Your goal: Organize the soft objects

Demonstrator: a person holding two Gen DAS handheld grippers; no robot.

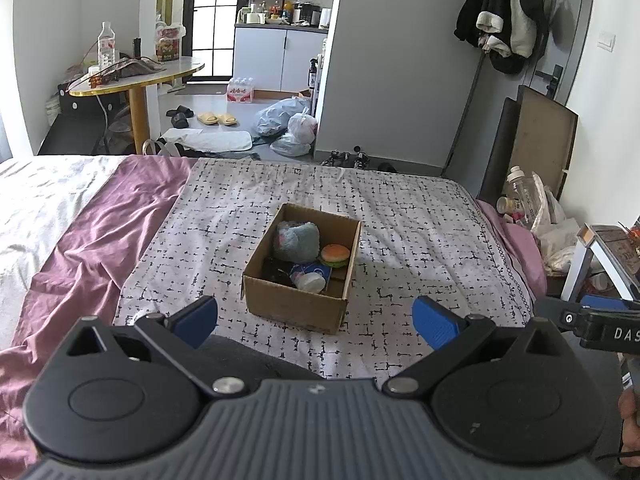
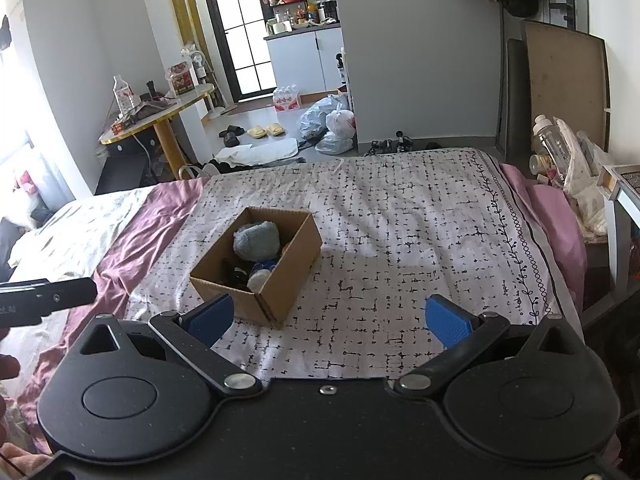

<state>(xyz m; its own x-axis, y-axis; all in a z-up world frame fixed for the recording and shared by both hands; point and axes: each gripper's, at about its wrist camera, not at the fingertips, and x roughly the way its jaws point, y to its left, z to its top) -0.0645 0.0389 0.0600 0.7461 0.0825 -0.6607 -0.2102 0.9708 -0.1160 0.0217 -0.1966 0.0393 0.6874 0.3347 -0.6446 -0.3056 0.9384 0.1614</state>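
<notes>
Both claws are spread wide with nothing in them. The left claw (image 1: 315,322) hangs over the patterned bedspread (image 1: 420,232) with the cardboard box (image 1: 296,304) straight ahead of it, just past the blue fingertips (image 1: 434,322). Inside sit a grey-blue plush (image 1: 298,240), a little burger toy (image 1: 335,255) to its right, and a white round thing (image 1: 311,282) nearer the claw. For the right claw (image 2: 329,318) the same box lies ahead and to the left, close to its left finger.
</notes>
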